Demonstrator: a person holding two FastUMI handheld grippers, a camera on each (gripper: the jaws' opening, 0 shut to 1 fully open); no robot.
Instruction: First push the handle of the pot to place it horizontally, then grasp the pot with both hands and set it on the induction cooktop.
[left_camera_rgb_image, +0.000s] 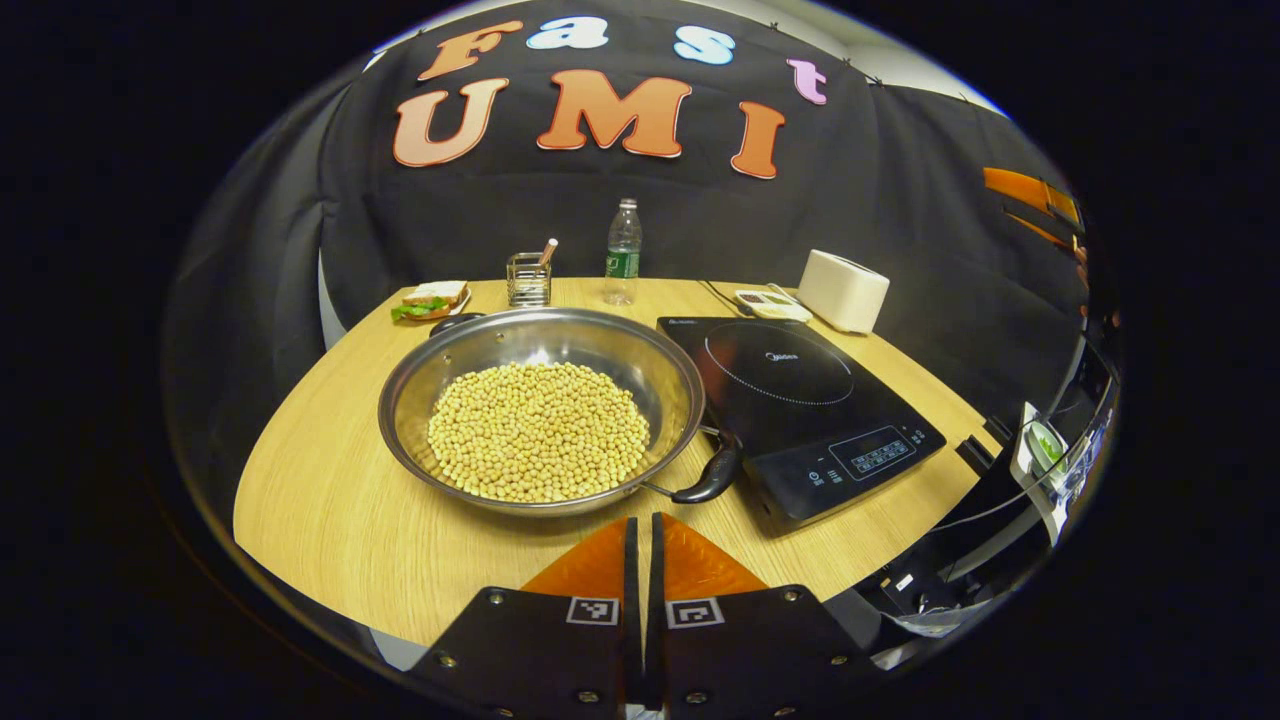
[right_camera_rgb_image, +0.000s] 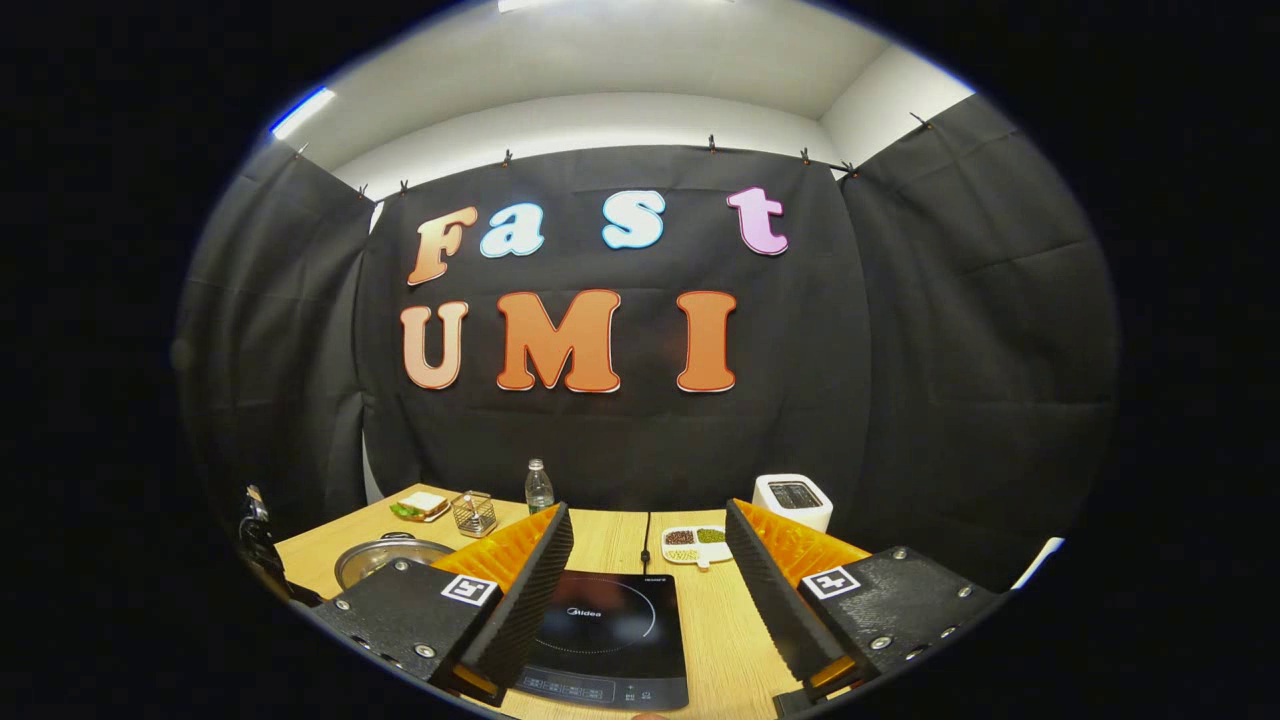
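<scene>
A wide steel pot (left_camera_rgb_image: 540, 410) full of pale beans sits on the wooden table (left_camera_rgb_image: 330, 500), left of the black induction cooktop (left_camera_rgb_image: 800, 410). Its black near handle (left_camera_rgb_image: 708, 480) points toward the front right, close to the cooktop's corner; the far handle (left_camera_rgb_image: 455, 320) sits at the back left. My left gripper (left_camera_rgb_image: 643, 535) is shut with nothing in it, just in front of the pot's near rim. In the right gripper view, my right gripper (right_camera_rgb_image: 650, 560) stands open above the cooktop (right_camera_rgb_image: 605, 630), with the pot (right_camera_rgb_image: 385, 558) off to its left.
Along the table's back edge stand a sandwich on a plate (left_camera_rgb_image: 432, 298), a wire holder (left_camera_rgb_image: 528, 280), a water bottle (left_camera_rgb_image: 622, 252), a small dish of grains (left_camera_rgb_image: 770, 303) and a white toaster (left_camera_rgb_image: 843, 290). Equipment hangs off the table's right side (left_camera_rgb_image: 1050, 450).
</scene>
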